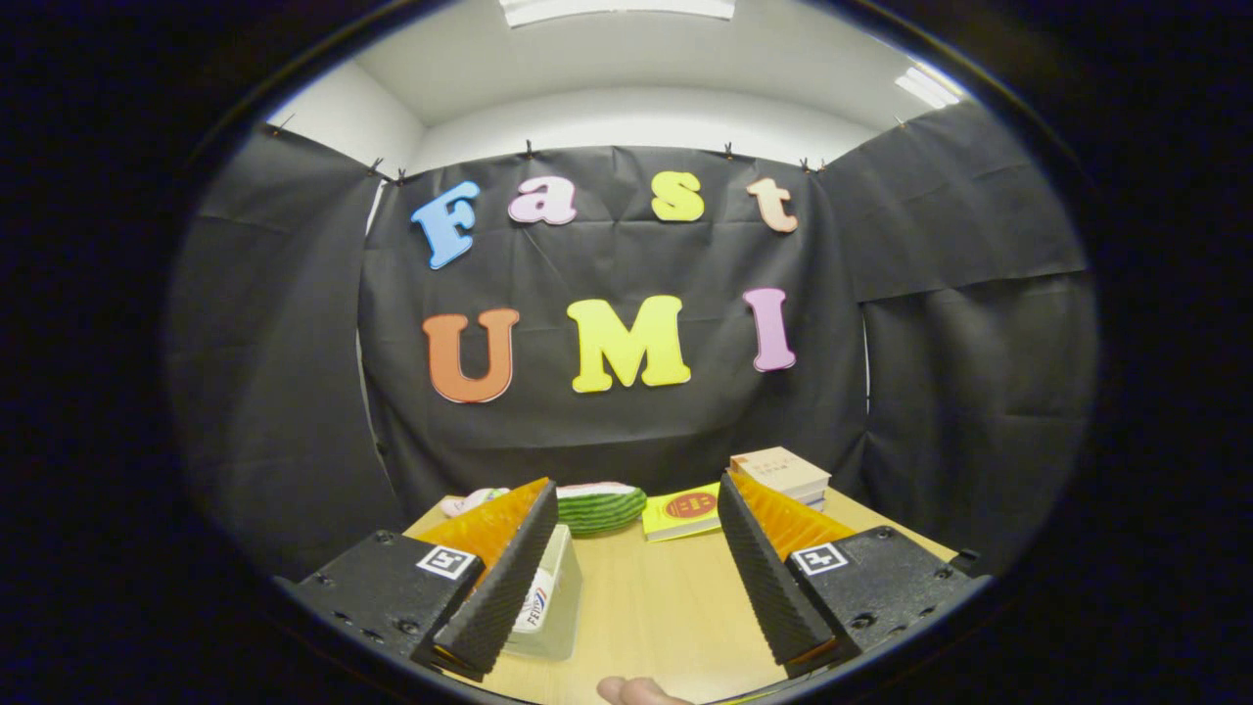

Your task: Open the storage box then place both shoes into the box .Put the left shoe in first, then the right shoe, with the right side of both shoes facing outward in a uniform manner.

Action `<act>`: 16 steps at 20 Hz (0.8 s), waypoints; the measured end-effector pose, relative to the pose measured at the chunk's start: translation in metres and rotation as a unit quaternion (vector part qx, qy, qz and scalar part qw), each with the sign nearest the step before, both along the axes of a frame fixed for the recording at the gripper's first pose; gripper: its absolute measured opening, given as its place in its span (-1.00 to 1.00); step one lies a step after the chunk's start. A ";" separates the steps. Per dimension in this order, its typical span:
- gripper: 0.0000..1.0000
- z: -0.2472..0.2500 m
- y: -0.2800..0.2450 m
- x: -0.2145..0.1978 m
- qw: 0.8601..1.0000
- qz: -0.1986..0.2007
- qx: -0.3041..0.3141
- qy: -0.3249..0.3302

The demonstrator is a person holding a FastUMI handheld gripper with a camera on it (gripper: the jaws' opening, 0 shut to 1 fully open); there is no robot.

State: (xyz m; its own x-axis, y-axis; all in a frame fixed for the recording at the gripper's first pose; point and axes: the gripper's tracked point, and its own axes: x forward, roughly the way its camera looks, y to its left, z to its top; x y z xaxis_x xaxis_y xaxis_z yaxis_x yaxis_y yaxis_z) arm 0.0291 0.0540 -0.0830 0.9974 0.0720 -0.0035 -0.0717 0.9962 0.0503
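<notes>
Gripper [636, 578] wide open – clear storage box [548, 597] by left finger.

The gripper [636, 578] is level, fingers [509, 578] spread wide – nothing between them (a fingertip [636, 691] shows below).

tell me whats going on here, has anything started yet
A person is holding the gripper open above a wooden table, gripping nothing. A clear storage box sits beside one finger. Beyond the fingers lie a green shoe, a yellow booklet and stacked books. Nothing looks packed yet.
</notes>
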 end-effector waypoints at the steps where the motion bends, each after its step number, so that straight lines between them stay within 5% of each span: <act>1: 1.00 0.001 0.000 -0.003 1.000 0.000 -0.002 -0.004; 16: 1.00 0.005 -0.017 -0.059 0.999 0.009 -0.030 -0.041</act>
State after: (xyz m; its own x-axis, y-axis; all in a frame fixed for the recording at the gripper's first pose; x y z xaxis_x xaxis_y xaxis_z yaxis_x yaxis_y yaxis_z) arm -0.0296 0.0373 -0.0780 0.9931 0.0923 0.0724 -0.0914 0.9957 -0.0163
